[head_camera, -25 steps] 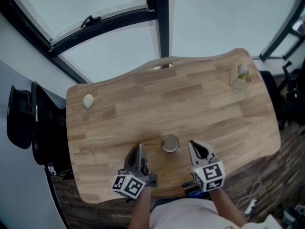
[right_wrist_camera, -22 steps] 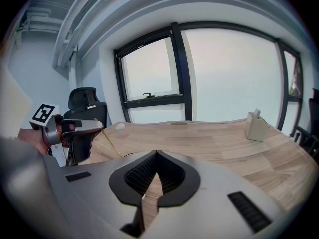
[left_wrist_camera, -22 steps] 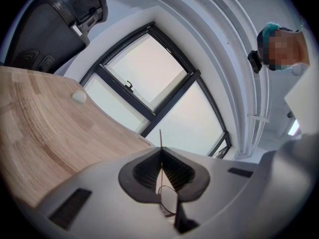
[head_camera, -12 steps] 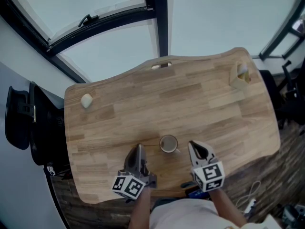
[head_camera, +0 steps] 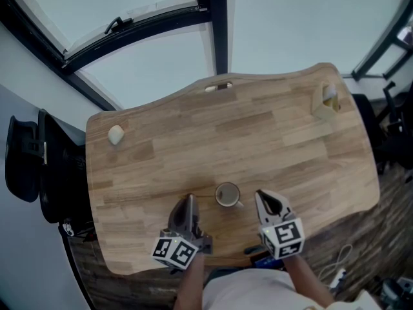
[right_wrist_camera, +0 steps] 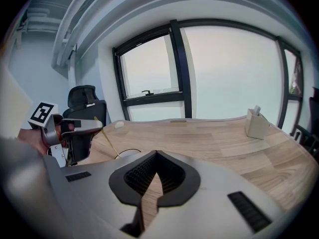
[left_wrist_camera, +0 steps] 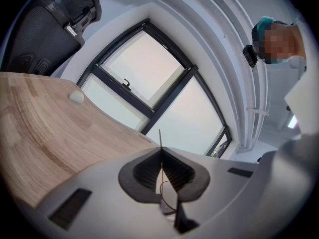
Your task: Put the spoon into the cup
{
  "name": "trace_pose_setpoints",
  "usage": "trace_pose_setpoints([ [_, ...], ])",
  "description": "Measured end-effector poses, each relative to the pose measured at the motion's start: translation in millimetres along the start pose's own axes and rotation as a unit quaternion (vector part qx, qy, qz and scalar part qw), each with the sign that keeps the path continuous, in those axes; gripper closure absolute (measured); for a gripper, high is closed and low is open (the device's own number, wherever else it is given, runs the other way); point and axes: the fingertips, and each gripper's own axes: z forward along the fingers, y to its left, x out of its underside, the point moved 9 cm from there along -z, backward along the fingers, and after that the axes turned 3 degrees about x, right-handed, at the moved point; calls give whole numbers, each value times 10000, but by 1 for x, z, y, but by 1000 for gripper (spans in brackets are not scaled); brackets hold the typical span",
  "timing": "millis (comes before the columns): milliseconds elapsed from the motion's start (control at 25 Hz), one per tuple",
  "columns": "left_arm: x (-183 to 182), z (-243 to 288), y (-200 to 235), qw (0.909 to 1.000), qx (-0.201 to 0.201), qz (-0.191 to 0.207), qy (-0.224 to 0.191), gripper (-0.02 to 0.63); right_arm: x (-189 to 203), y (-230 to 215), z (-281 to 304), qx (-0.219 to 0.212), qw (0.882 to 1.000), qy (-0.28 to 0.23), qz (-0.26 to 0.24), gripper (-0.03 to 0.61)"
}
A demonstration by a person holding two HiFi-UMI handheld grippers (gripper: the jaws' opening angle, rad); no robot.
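Observation:
A small round cup (head_camera: 228, 194) stands on the wooden table (head_camera: 258, 134) near its front edge, between my two grippers. My left gripper (head_camera: 188, 202) is just left of the cup, shut on a thin yellowish spoon (head_camera: 205, 194) that reaches towards the cup's left rim. In the right gripper view the spoon (right_wrist_camera: 105, 136) slants from the left gripper (right_wrist_camera: 82, 126) down to the cup's dark rim (right_wrist_camera: 127, 151); its lower end is hidden. In the left gripper view the spoon (left_wrist_camera: 160, 139) sticks out between the closed jaws. My right gripper (head_camera: 268, 200) hangs right of the cup, shut and holding nothing.
A pale round lump (head_camera: 116, 135) lies at the table's far left. A beige holder (head_camera: 327, 102) stands at the far right corner. A black office chair (head_camera: 26, 160) is left of the table. Windows lie beyond the far edge.
Neither gripper, the cup nor the spoon has visibly moved; only the head view has shifted slightly.

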Motion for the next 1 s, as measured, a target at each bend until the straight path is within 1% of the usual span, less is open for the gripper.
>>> trace_pose_setpoints([
  [240,4,4,0,9998,-3,168,92,611,1,-4,2,-57,9998,171,-82,581],
  [480,6,9,-2,9995,-12,272,188,611,1,-7,3,-54,9998,164,-68,581],
  [720,14,10,5,9986,59,422,302,611,-1,-6,5,-72,9999,131,-52,581],
  [880,14,14,2,9969,102,654,433,611,1,-9,6,-66,9998,184,-27,581],
  [1000,16,17,2,9963,117,702,481,611,1,-10,8,-34,9999,111,29,581],
])
